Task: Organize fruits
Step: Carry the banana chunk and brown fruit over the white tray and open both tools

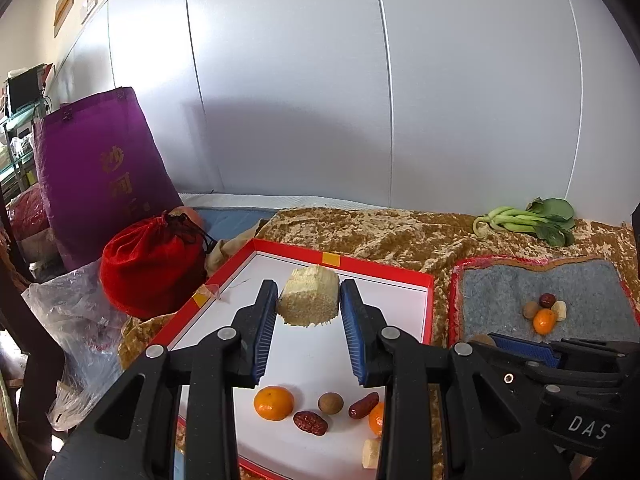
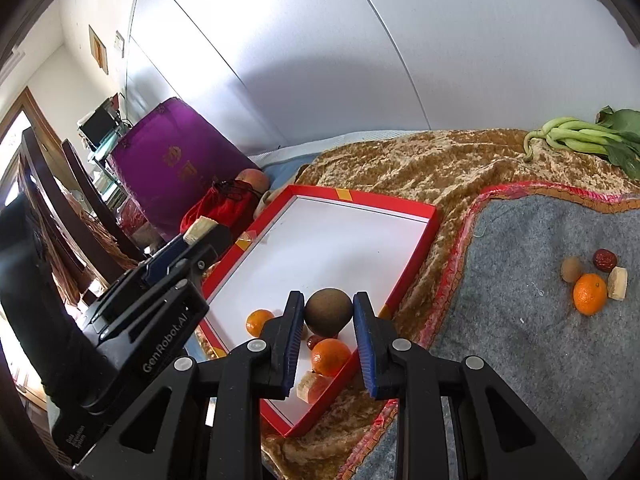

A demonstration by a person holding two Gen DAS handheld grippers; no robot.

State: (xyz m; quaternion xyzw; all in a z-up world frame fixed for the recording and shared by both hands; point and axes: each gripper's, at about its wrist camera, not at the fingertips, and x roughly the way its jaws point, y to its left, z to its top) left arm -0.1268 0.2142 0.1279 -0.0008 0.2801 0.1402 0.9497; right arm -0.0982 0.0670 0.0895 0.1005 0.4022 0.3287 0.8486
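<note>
My left gripper [image 1: 308, 292] is shut on a pale yellow fibrous chunk [image 1: 308, 304] held above the white tray with the red rim [image 1: 384, 273]. Below it in the tray lie a tangerine [image 1: 274, 403], a longan [image 1: 330, 403] and red dates [image 1: 311, 423]. My right gripper [image 2: 328, 300] is shut on a brown round fruit [image 2: 329, 312] over the tray's near corner [image 2: 412, 264], above another tangerine [image 2: 330, 357]. On the grey mat [image 2: 540, 340] to the right sits a cluster: a tangerine [image 2: 589, 294], a longan [image 2: 571, 269], a date [image 2: 605, 260] and a pale chunk [image 2: 617, 283].
A red drawstring pouch [image 1: 154, 268] and a purple bag [image 1: 100, 172] stand left of the tray, with crumpled clear plastic [image 1: 76, 328] in front of them. Green bok choy [image 1: 532, 220] lies at the back right on the gold-brown cloth [image 1: 380, 232]. A white panelled wall closes the back.
</note>
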